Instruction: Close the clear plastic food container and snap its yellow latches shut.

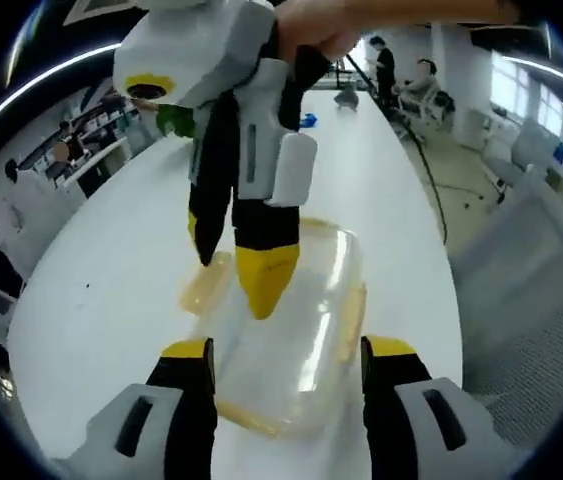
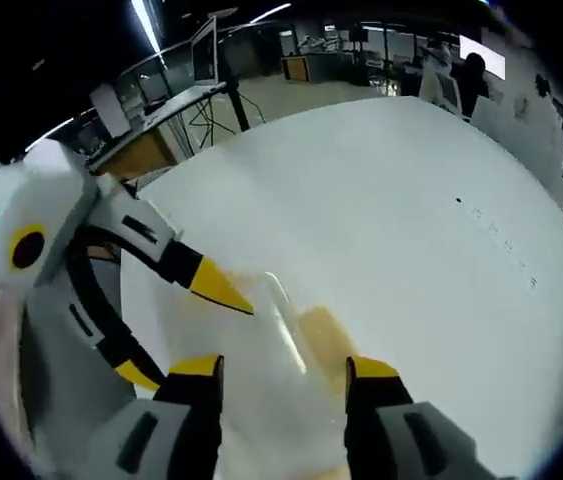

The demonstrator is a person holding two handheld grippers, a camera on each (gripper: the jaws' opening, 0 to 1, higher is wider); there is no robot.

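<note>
We logged clear plastic food container [image 1: 291, 330] on white table [image 1: 111, 270], lid down, long axis running away from left gripper [image 1: 286, 360], whose jaws stood wide astride near end. Right gripper [image 1: 246, 270], jaws parted, tips over lid; yellow latch [image 1: 206, 285] alongside.

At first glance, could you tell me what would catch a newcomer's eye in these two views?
The right gripper comes down from above in the left gripper view, its yellow-tipped jaws spread over the clear plastic food container. The container lies on a long white table, between the open jaws of the left gripper, with a yellow latch on its side. Behind stretches an open office.
</note>
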